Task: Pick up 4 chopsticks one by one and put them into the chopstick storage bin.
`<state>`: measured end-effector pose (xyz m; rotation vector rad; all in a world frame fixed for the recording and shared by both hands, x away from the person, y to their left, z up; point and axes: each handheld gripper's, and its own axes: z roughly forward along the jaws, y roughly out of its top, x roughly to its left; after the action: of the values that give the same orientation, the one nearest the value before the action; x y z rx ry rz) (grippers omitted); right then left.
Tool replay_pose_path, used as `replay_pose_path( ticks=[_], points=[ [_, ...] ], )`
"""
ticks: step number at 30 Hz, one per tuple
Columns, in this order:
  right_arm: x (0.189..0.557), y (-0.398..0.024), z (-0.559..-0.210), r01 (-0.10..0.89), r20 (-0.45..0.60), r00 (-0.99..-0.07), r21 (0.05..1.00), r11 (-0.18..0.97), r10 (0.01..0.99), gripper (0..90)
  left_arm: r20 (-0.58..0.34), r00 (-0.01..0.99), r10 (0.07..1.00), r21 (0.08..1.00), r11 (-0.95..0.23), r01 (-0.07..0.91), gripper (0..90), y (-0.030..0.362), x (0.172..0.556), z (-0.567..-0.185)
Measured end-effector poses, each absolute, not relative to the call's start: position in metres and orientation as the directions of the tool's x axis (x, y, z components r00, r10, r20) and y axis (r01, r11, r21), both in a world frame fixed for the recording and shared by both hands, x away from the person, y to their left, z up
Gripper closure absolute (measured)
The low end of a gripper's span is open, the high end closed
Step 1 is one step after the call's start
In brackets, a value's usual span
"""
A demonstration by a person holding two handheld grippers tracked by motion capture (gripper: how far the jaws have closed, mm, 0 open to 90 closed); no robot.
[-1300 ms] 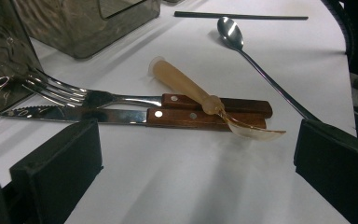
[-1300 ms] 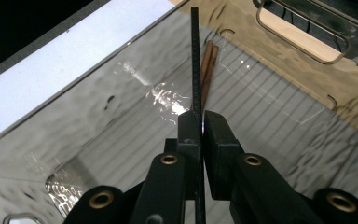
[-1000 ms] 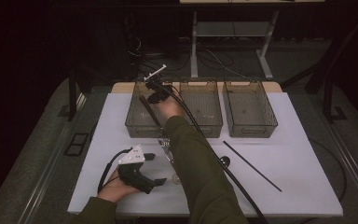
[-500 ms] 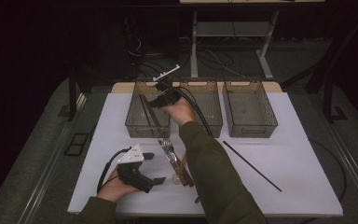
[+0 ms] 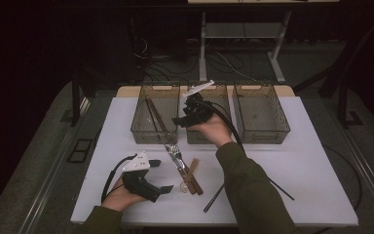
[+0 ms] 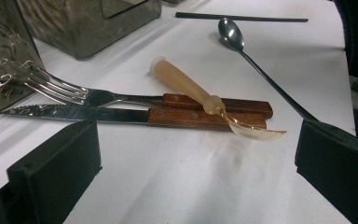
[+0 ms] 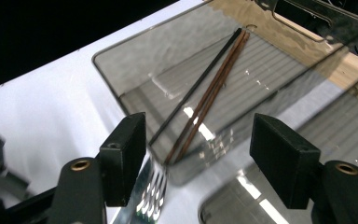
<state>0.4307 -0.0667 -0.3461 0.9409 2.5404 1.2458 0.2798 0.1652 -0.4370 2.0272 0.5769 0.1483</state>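
Right gripper is held above the near edge of the left bin, at the gap between it and the middle bin. Its jaws stand apart with nothing between them, and they have just been opening. In the right gripper view, three chopsticks lie side by side in the left bin, one black and two brown, running from its far end toward its near corner. The tines of a fork show on the table just below that corner.

Left gripper rests low at the table's near left, jaws apart and empty. In the left gripper view, the fork and a wooden-handled knife lie side by side, touching. A translucent plastic spoon lies across their handles. A long metal spoon lies just beyond, and a black chopstick farther off.

The right bin stands beside the middle one
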Motion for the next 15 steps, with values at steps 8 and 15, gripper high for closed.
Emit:
replay_pose_path(
  ticks=[8,15],
  points=[
    [0.414,-0.107,-0.351,0.457,0.112,-0.787,0.766,0.451,0.607,34.8,-0.135,0.876,0.464,0.852,-0.397,0.342,0.0,0.166,0.280,-0.438],
    [0.401,-0.141,-0.356,0.455,0.122,-0.781,0.784,0.423,0.613,34.8,-0.139,0.871,0.471,0.852,-0.392,0.347,0.0,0.165,0.280,-0.439]
  ],
)
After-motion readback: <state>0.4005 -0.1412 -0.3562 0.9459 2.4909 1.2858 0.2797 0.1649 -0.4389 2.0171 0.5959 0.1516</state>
